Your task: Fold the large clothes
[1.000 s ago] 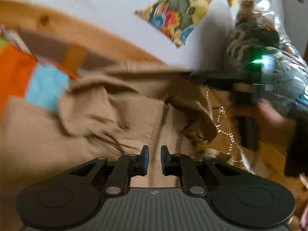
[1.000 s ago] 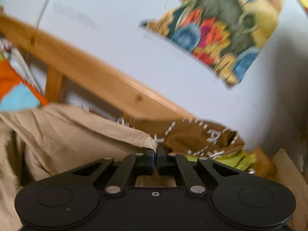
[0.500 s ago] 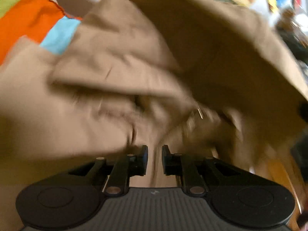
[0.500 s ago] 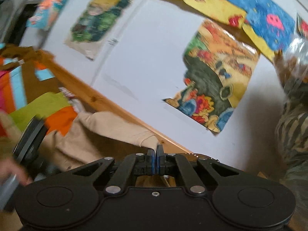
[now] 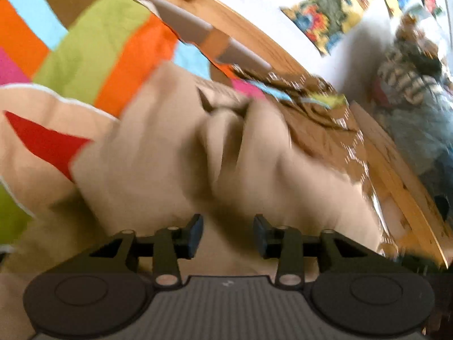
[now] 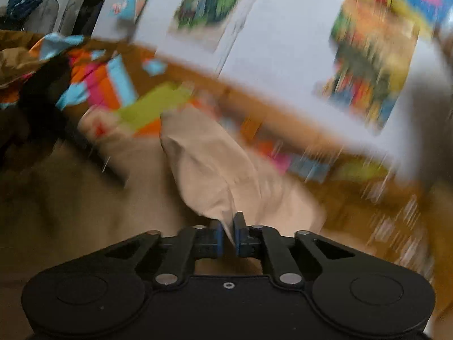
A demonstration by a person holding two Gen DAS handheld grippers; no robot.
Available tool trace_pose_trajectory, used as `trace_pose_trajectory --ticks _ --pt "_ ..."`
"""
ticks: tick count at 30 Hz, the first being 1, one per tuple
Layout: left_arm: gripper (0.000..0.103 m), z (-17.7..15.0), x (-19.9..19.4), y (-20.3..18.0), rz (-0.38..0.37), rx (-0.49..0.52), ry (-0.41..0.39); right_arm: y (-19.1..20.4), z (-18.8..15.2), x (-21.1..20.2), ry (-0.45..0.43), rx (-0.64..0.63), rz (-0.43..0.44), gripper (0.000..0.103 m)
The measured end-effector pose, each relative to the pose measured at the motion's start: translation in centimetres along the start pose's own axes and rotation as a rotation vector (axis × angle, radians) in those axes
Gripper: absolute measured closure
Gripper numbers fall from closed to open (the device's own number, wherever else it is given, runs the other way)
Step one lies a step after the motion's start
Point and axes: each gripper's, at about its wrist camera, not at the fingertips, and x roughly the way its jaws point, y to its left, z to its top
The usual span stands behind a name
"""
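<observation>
I have the tan jacket (image 5: 175, 153) bunched on the striped bedspread (image 5: 93, 48), up against the wooden bed rail (image 5: 254, 31), with a brown patterned cloth (image 5: 325, 130) lying just beside it on the rail side. My right gripper (image 6: 228, 233) is pinched on a fold of the jacket's edge, the fabric rising in a peak from between the blue pads (image 6: 217, 236); I judge I'm holding that edge so I can carry it across the body of the garment. My left gripper (image 5: 228, 233) hangs over the crumpled middle with its jaws spread and nothing between them, free to take a second hold. Both views are smeared, so seams and sleeves are hard to pick out. A cream cushion with a red patch (image 5: 42, 130) sits beside the jacket.
</observation>
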Motion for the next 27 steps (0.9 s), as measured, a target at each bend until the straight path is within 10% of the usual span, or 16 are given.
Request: trace_pose_trajectory --ticks 9,16,24,27 --pt "0.057 1.6 0.5 0.5 0.008 -0.028 -0.051 -3.7 -4.3 -1.4 0.161 0.465 0.105 0.051" --pt "0.057 1.6 3.7 -2.2 0.048 0.075 0.012 -10.5 -5.6 0.4 0.137 0.841 0.027 0.050" --pt "0.056 0.6 5.9 -3.0 0.073 0.112 0.070 -12.0 -4.7 7.2 0.260 0.772 -0.073 0.075" --pt "0.056 0.3 6.5 -3.3 0.071 0.115 0.080 -12.7 -4.3 9.3 0.268 0.757 -0.096 0.100"
